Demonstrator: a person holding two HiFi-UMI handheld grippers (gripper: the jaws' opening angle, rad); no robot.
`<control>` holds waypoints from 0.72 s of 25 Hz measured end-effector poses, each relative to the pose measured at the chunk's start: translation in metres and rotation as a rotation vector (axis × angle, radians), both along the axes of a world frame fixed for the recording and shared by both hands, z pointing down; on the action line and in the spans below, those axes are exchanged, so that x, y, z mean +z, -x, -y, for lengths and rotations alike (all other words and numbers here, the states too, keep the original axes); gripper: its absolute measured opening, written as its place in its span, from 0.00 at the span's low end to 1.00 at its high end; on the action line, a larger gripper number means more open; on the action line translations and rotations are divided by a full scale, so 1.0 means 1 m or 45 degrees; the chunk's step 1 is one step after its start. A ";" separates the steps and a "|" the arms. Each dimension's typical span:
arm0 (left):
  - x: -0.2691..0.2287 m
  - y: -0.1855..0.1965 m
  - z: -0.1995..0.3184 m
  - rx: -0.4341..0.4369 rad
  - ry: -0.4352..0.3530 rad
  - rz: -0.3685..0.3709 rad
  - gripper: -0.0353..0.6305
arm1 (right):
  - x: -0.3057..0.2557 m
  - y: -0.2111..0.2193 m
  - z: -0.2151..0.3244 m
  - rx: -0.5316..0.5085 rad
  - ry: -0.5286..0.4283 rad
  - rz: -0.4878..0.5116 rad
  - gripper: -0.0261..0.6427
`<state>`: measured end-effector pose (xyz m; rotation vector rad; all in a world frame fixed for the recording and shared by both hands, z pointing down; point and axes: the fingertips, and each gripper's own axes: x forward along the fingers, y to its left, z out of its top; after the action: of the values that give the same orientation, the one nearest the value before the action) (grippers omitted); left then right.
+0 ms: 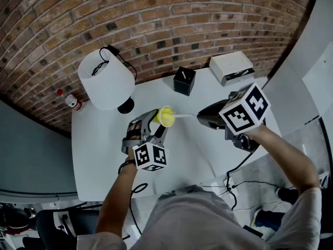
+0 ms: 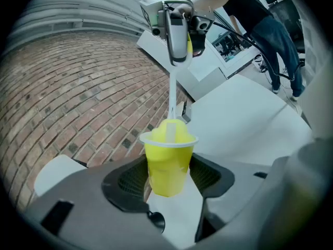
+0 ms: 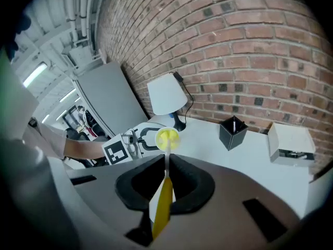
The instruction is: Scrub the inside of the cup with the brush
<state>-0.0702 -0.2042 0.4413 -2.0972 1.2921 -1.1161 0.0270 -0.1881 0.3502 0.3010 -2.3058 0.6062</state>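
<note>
1. Fingers (image 2: 127,184) of the left gripper (image 2: 169,173) clamped on a yellow cup (image 2: 167,150), one pad on either side of its lower half. Held up off the bench (image 1: 203,150) and tipped over, mouth facing the other gripper.
2. Fingers (image 3: 192,184) of the right gripper (image 3: 166,168) pinched together on the yellow grip of the brush (image 3: 162,207), thin white stem sticking straight out ahead.
3. Brush head down inside the cup, just poking past the rim in the left gripper view.
4. Both grippers over the middle of the white bench, pretty close together, brush bridging the gap.
5. Further back on the bench: white lamp (image 1: 106,79) on a black base, small black box (image 1: 184,80), white box (image 1: 232,66) near the far corner, little bottle (image 1: 73,102) with a red cap at the left edge.
6. Brick wall (image 1: 156,14) right behind all that.
</note>
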 end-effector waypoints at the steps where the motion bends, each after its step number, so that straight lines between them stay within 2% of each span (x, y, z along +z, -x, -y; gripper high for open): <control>1: 0.000 0.000 0.000 0.000 -0.001 0.001 0.45 | 0.000 0.000 0.000 0.018 0.029 0.010 0.08; 9: -0.001 0.000 0.000 -0.005 -0.009 0.000 0.44 | 0.003 -0.003 0.001 0.144 0.226 0.092 0.08; 18: -0.001 -0.001 -0.001 -0.002 -0.011 -0.017 0.44 | 0.000 -0.006 0.000 0.138 0.208 0.087 0.08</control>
<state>-0.0688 -0.2033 0.4407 -2.1007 1.3030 -1.0973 0.0332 -0.1881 0.3497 0.3332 -2.2990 0.8662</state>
